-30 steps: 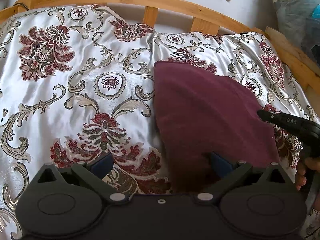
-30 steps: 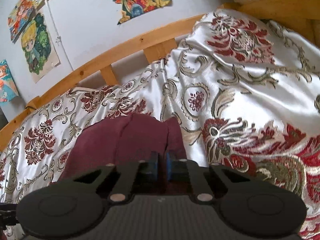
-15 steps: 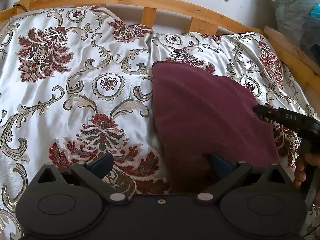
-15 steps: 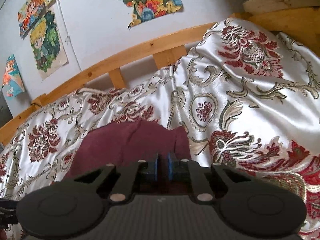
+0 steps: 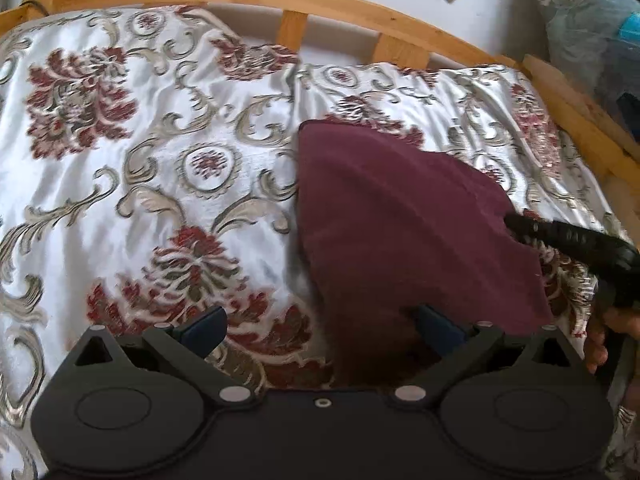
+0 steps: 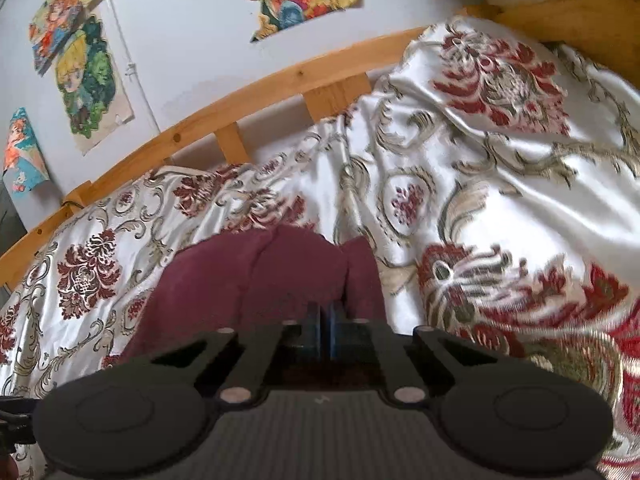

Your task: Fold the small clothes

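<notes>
A maroon garment lies on the floral bedspread, right of centre in the left wrist view. My left gripper is open, its jaws wide apart over the garment's near edge, the right finger against the cloth. My right gripper is shut on the maroon garment, pinching its right edge and lifting it a little; it also shows in the left wrist view at the garment's right side.
The white satin bedspread with red floral pattern covers the bed. A wooden bed rail runs along the far side and right side. Posters hang on the wall. A pile of bedding sits at the far right.
My right gripper has lifted and moved inward over the garment with the cloth edge. The left gripper has stayed open and drifted slightly forward.
</notes>
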Demonstrator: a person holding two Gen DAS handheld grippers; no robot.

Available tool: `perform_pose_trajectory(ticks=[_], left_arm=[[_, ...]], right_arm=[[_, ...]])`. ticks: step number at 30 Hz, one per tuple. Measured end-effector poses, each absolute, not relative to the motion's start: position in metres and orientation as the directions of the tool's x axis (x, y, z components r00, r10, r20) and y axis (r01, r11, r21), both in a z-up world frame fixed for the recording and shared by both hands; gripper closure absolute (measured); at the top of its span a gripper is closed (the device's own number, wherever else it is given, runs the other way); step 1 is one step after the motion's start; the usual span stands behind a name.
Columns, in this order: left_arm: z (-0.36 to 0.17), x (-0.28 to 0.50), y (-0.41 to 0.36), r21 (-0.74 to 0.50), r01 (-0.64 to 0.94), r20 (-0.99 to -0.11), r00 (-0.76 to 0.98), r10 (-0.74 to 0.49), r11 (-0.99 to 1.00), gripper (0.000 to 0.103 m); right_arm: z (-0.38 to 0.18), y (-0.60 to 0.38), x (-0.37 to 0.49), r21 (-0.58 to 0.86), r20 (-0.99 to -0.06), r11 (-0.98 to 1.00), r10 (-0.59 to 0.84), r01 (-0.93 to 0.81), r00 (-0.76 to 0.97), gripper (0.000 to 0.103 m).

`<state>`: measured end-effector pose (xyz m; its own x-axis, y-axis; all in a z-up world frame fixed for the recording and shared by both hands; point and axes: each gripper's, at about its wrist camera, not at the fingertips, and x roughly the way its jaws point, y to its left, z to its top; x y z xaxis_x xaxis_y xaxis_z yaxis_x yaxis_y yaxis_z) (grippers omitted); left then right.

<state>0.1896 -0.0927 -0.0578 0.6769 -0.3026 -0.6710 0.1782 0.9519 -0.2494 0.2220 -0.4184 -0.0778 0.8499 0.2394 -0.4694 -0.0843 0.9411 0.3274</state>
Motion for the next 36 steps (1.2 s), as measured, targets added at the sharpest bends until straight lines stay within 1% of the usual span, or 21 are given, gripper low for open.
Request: perform_pose_trajectory(ticks=[3, 5, 11, 14, 16, 17, 18, 19, 20, 21, 22, 23, 24, 25, 27, 30, 32, 34, 36], left_arm=[[-0.054, 0.2, -0.09, -0.298, 0.236, -0.662, 0.647, -0.379, 0.925, 0.001], [-0.053, 0.205, -0.091, -0.329, 0.252, -0.661, 0.627, -0.413, 0.91, 0.001], [-0.064, 0.206, -0.103, -0.329, 0.264, -0.681, 0.599, -0.421, 0.907, 0.001], [-0.072, 0.207, -0.098, -0.371, 0.23, -0.692, 0.578, -0.433, 0.9, 0.001], [-0.074, 0.209, -0.094, -0.389, 0.215, -0.699, 0.565, -0.439, 0.896, 0.001], [-0.075, 0.209, -0.093, -0.394, 0.213, -0.699, 0.562, -0.442, 0.894, 0.001], [-0.075, 0.21, -0.092, -0.396, 0.213, -0.699, 0.56, -0.444, 0.893, 0.001], [-0.075, 0.21, -0.092, -0.395, 0.214, -0.7, 0.56, -0.444, 0.893, 0.001], [-0.075, 0.209, -0.092, -0.394, 0.215, -0.7, 0.561, -0.443, 0.894, 0.001], [-0.075, 0.209, -0.093, -0.392, 0.214, -0.699, 0.563, -0.441, 0.895, 0.001], [-0.075, 0.208, -0.093, -0.389, 0.214, -0.699, 0.565, -0.438, 0.896, 0.001], [-0.074, 0.208, -0.094, -0.386, 0.214, -0.699, 0.567, -0.436, 0.897, 0.001], [-0.074, 0.207, -0.094, -0.381, 0.216, -0.698, 0.57, -0.433, 0.899, 0.001], [-0.073, 0.207, -0.095, -0.377, 0.218, -0.697, 0.573, -0.431, 0.9, 0.001], [-0.073, 0.206, -0.096, -0.371, 0.219, -0.696, 0.578, -0.426, 0.902, 0.001], [-0.073, 0.205, -0.096, -0.368, 0.215, -0.696, 0.581, -0.422, 0.905, 0.001], [-0.073, 0.204, -0.096, -0.361, 0.215, -0.697, 0.584, -0.416, 0.907, 0.001], [-0.074, 0.203, -0.096, -0.35, 0.217, -0.698, 0.589, -0.408, 0.911, 0.001], [-0.076, 0.203, -0.096, -0.352, 0.21, -0.7, 0.588, -0.405, 0.912, 0.001]], right_arm=[[-0.06, -0.424, 0.225, 0.278, -0.417, 0.957, 0.204, -0.089, 0.885, 0.098], [-0.058, -0.429, 0.23, 0.279, -0.412, 0.956, 0.202, -0.089, 0.888, 0.098], [-0.083, -0.433, 0.237, 0.274, -0.508, 0.961, 0.184, -0.044, 0.841, 0.098], [-0.085, -0.438, 0.234, 0.314, -0.508, 0.948, 0.205, -0.042, 0.837, 0.096], [-0.085, -0.441, 0.231, 0.323, -0.501, 0.946, 0.203, -0.035, 0.841, 0.088], [-0.084, -0.442, 0.229, 0.332, -0.496, 0.943, 0.208, -0.038, 0.843, 0.079], [-0.084, -0.444, 0.227, 0.338, -0.494, 0.94, 0.211, -0.036, 0.843, 0.075], [-0.083, -0.445, 0.226, 0.341, -0.5, 0.94, 0.213, -0.035, 0.839, 0.074], [-0.082, -0.446, 0.225, 0.34, -0.508, 0.94, 0.213, -0.033, 0.835, 0.07], [-0.081, -0.446, 0.224, 0.337, -0.512, 0.941, 0.212, -0.032, 0.832, 0.061], [-0.08, -0.445, 0.221, 0.331, -0.515, 0.943, 0.21, -0.034, 0.831, 0.056], [-0.078, -0.445, 0.217, 0.328, -0.515, 0.944, 0.214, -0.04, 0.83, 0.048], [-0.076, -0.444, 0.214, 0.327, -0.514, 0.944, 0.224, -0.052, 0.828, 0.044], [-0.074, -0.442, 0.21, 0.322, -0.515, 0.945, 0.231, -0.063, 0.825, 0.042], [-0.071, -0.437, 0.204, 0.295, -0.533, 0.952, 0.233, -0.08, 0.813, 0.031], [-0.07, -0.428, 0.199, 0.222, -0.567, 0.971, 0.199, -0.084, 0.799, 0.024], [-0.072, -0.425, 0.199, 0.201, -0.589, 0.976, 0.186, -0.081, 0.786, 0.021], [-0.076, -0.424, 0.201, 0.162, -0.634, 0.985, 0.149, -0.058, 0.759, 0.02], [-0.079, -0.424, 0.202, 0.13, -0.651, 0.99, 0.126, -0.054, 0.749, 0.02]])
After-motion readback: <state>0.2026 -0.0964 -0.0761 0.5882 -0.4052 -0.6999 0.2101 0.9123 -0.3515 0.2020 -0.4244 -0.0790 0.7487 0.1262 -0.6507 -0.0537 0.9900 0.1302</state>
